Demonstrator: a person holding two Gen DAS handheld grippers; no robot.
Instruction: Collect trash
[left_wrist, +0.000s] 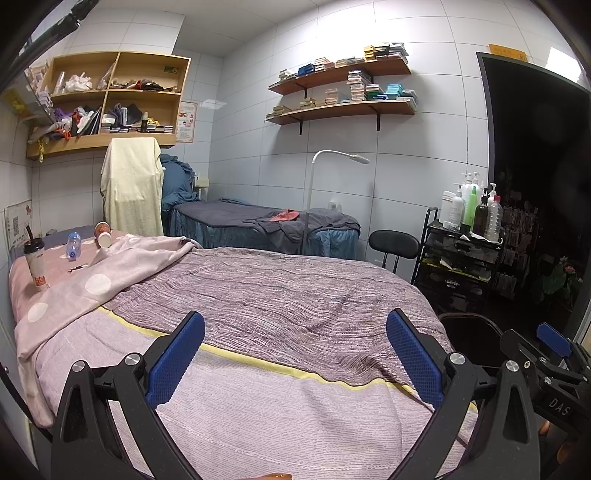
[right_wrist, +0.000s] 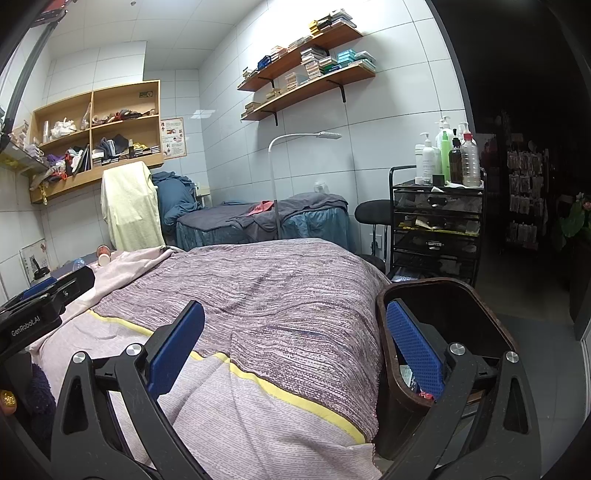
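A: Left gripper (left_wrist: 295, 354) first: jaws spread wide, blue pads bare, nothing between them, above the near end of the bed (left_wrist: 280, 295).

B: And the right gripper (right_wrist: 295, 350)?

A: Wide apart too, and empty. Its right finger (right_wrist: 415, 350) is over the mouth of the dark brown bin (right_wrist: 391, 376), which stands on the floor tight against the bed's near right corner. Its left finger is above the striped purple cover.

B: Anything in the bin?

A: Some scraps low inside, one red; too small to say more.

B: Any writing on the tools?

A: From the right wrist view the left gripper's body shows at the left edge with "GenRobot.AI" on it. From the left wrist view the right gripper's body at the right edge reads "DAS".

B: Where's the trash?

A: At the far left of the bed, on the pink polka-dot blanket (left_wrist: 99, 280). A tall drink cup (left_wrist: 36, 264) with a dark lid and straw stands upright at the left edge, with orange print I can't read. Just right of it and farther back a clear bottle (left_wrist: 73, 244) with a blue label lies on its side, and beside that a paper cup (left_wrist: 103, 236) lies tipped over. All well apart from both grippers.

B: Farther out?

A: A second bed (left_wrist: 266, 225) with grey and blue covers, a white lamp (left_wrist: 332, 158) bending over it, a black stool (left_wrist: 393, 244), and a black cart (left_wrist: 461, 258) topped with pump bottles. Wall shelves (left_wrist: 343, 88) hold stacked boxes; their labels are illegible.
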